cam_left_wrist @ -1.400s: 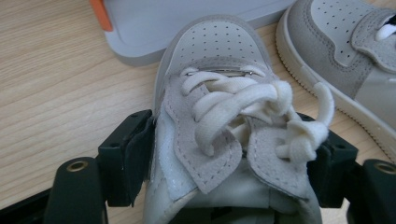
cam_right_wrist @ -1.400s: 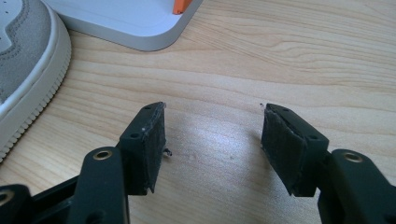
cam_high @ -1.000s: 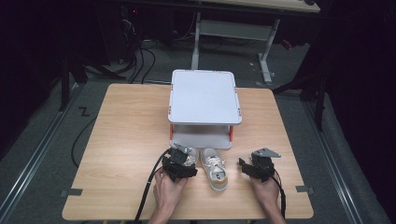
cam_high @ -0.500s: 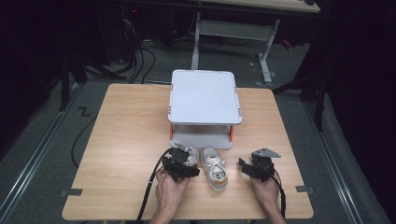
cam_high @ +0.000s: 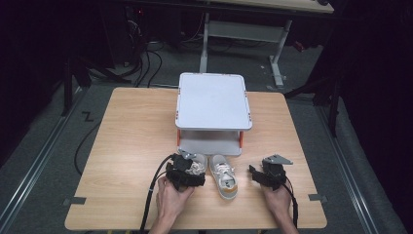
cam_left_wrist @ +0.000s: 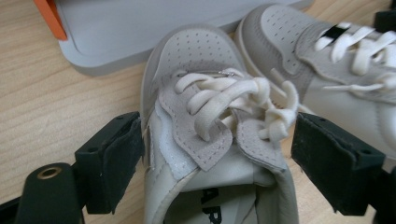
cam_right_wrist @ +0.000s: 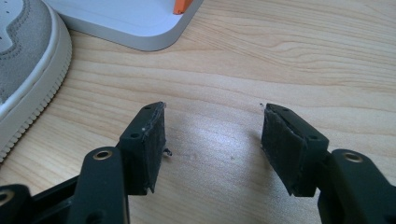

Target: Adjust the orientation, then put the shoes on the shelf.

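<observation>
Two shoes are lying side by side near the table's (cam_high: 126, 126) near edge, toes pointing at the rack (cam_high: 213, 100) just beyond. The left gripper (cam_left_wrist: 215, 154) is straddling the left shoe (cam_left_wrist: 210, 140) at its laces — jaws wide, one on each side; I cannot tell whether the pads are touching it. The right shoe (cam_high: 224, 176) is sitting untouched between the hands. The right gripper (cam_right_wrist: 212, 144) is hovering over bare wood right of it — jaws spread, gripping nothing.
</observation>
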`<act>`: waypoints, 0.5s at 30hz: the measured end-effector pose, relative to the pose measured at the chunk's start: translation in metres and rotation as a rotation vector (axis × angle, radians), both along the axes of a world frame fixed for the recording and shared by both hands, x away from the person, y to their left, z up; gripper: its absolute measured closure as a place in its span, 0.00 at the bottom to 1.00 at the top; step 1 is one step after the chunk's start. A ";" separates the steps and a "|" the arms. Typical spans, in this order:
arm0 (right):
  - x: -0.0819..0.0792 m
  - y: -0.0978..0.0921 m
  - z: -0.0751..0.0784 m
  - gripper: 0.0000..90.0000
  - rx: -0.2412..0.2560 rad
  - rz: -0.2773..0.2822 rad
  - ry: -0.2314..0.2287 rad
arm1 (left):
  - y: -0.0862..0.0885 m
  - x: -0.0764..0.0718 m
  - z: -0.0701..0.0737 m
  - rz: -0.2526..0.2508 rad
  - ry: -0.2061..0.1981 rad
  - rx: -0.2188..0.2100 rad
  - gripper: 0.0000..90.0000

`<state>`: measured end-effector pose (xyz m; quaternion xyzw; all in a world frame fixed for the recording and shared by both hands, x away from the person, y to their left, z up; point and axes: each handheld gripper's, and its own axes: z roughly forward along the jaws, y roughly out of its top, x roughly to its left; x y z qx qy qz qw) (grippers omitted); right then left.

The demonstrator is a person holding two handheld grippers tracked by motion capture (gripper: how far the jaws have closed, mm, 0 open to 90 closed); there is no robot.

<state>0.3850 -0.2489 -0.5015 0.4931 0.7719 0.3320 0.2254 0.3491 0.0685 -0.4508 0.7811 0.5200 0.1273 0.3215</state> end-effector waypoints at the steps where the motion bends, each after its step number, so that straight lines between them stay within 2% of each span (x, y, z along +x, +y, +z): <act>1: 0.000 0.000 0.000 0.44 0.000 0.000 0.000 | 0.002 0.000 0.001 -0.003 -0.003 -0.010 0.19; 4: 0.000 0.000 0.000 0.44 -0.001 0.001 0.000 | 0.008 0.000 0.005 -0.028 -0.013 -0.030 0.19; 8: 0.000 0.000 0.000 0.44 0.000 0.001 0.001 | 0.016 -0.002 0.014 -0.060 -0.052 -0.038 0.20; 15: 0.000 0.000 0.001 0.47 -0.004 0.008 0.003 | 0.043 -0.004 0.031 -0.050 -0.115 -0.064 0.27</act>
